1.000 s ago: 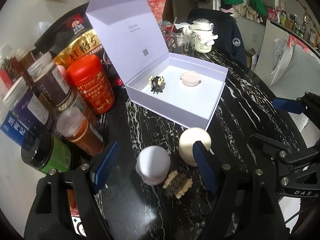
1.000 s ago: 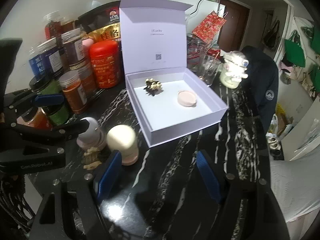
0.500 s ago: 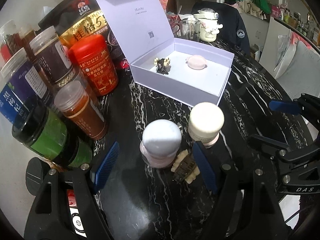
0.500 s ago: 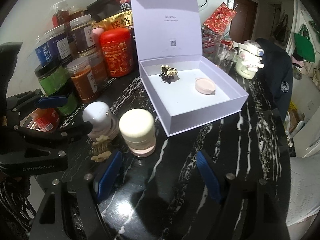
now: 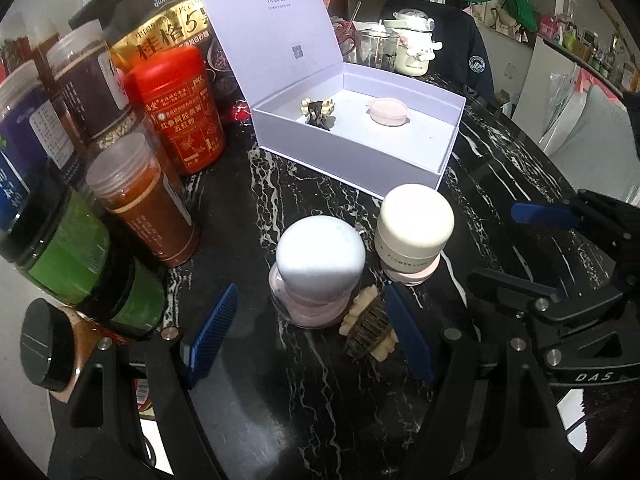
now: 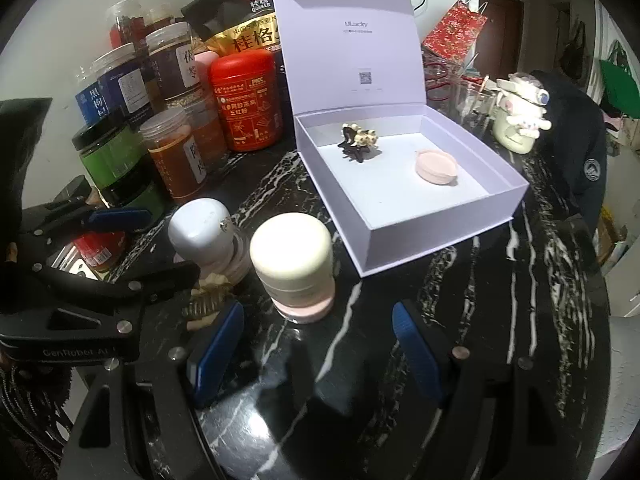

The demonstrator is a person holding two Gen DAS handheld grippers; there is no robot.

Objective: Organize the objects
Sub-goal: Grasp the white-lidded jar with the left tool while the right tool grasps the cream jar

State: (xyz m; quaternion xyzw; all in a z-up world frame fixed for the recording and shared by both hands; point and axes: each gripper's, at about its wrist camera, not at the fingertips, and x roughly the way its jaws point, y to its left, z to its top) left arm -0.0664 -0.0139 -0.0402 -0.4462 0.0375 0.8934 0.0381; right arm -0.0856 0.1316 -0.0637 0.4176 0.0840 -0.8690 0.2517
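An open lilac gift box (image 5: 448,160) (image 6: 440,236) stands on the black marble table; a dark hair clip (image 5: 318,112) (image 6: 358,140) and a pink round case (image 5: 387,110) (image 6: 436,166) lie in it. In front stand a jar with a lilac-grey cap (image 5: 320,268) (image 6: 202,232), a jar with a cream cap (image 5: 414,236) (image 6: 294,264) and a beige claw clip (image 5: 370,324) (image 6: 208,300). My left gripper (image 5: 310,338) is open, its fingers either side of the lilac-capped jar and clip, apart from them. My right gripper (image 6: 316,348) is open, just before the cream jar.
Several food jars stand at the left: a red tin (image 5: 176,108) (image 6: 248,96), an orange-filled jar (image 5: 140,200) (image 6: 174,156), a green jar (image 5: 60,248) (image 6: 112,160). A Quaker bag stands behind them. A glass and a white figurine mug (image 5: 412,48) (image 6: 518,120) stand behind the box.
Both grippers have moved forward toward the two jars, which now look larger and closer. The left fingers now flank the lilac-capped jar. Nothing was grasped.
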